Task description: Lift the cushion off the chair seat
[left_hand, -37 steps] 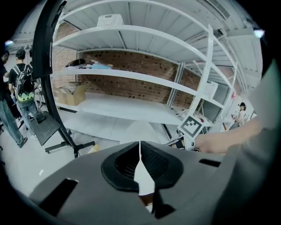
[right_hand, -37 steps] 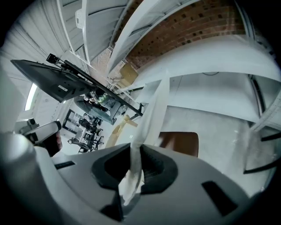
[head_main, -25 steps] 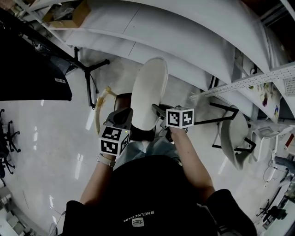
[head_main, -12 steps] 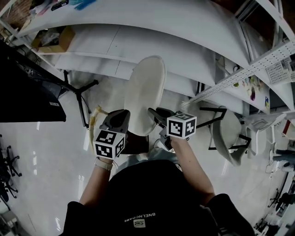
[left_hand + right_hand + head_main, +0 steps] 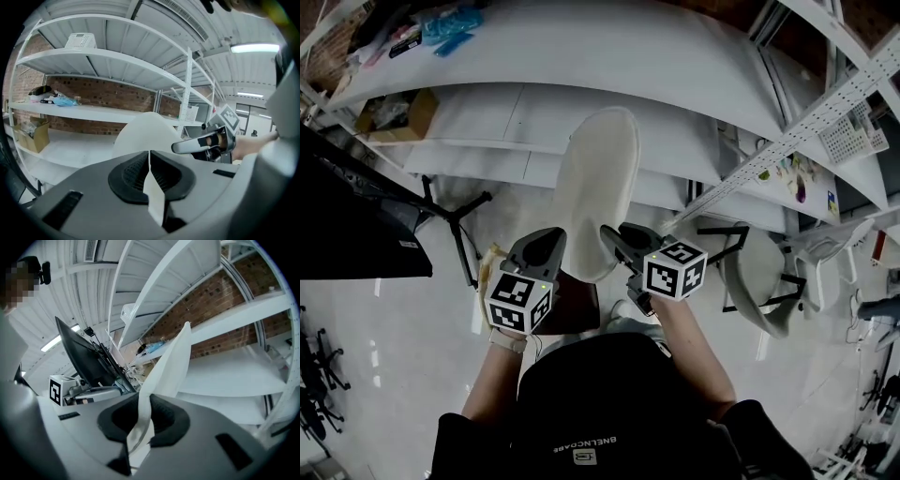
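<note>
Cushion risen higher than before, off chair seat; left gripper, right gripper both clamped on its opposite edges for balance.

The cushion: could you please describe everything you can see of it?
The cushion is an off-white, oval pad, thin and smooth, apparently fabric-covered. It is held up on edge, almost upright, in front of white shelving. Its lower rim is pinched on both sides: the left tool is shut on the left edge, the right tool on the right, where the material bunches in its grip. Whether it clears the dark chair seat below is unclear.
</note>
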Available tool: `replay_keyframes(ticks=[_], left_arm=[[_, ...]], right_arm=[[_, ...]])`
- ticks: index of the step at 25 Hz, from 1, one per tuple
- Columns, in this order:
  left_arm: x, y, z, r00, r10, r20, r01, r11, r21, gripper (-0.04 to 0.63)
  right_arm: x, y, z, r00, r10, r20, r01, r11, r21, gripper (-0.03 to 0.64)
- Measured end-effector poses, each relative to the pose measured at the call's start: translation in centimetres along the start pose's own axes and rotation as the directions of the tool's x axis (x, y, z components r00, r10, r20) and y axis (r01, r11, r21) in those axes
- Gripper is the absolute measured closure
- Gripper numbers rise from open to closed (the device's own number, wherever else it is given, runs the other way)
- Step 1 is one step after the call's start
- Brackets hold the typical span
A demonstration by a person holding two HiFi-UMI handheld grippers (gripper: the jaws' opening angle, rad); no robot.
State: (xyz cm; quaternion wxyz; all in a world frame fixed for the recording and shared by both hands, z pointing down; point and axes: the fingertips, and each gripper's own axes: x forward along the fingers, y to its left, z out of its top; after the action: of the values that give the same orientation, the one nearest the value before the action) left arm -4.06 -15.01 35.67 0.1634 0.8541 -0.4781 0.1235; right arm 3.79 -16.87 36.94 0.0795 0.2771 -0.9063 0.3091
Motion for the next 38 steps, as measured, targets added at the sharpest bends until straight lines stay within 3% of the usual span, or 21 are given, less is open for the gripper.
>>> replay_keyframes(ticks=[9, 22, 28, 38], left_arm=[[-0.7, -2.0, 5.2, 0.989, -0.058, 0.137, 0.046, 0.995, 0.089, 0.574], [-1.6, -4.2, 12.0, 0.945, -0.126, 0.302, 0.062, 0.975, 0.215, 0.574], [-1.9, -5.1, 13.6, 0.929, -0.145, 0.34, 0.053, 0.962, 0.267, 0.574], [-2.4, -4.6, 14.9, 0.924, -0.119, 0.363, 0.024, 0.966, 0.257, 0.574]], right_arm=[[-2.5, 1.7, 4.6, 0.992, 0.019, 0.128, -0.004, 0.993, -0.118, 0.565], [-5.6, 4.0, 10.3, 0.955, 0.099, 0.279, -0.011, 0.953, -0.302, 0.563], [-6.7, 4.6, 12.4, 0.939, 0.123, 0.321, 0.004, 0.93, -0.366, 0.565], [-7.5, 4.8, 14.1, 0.93, 0.115, 0.348, 0.042, 0.91, -0.411, 0.568]])
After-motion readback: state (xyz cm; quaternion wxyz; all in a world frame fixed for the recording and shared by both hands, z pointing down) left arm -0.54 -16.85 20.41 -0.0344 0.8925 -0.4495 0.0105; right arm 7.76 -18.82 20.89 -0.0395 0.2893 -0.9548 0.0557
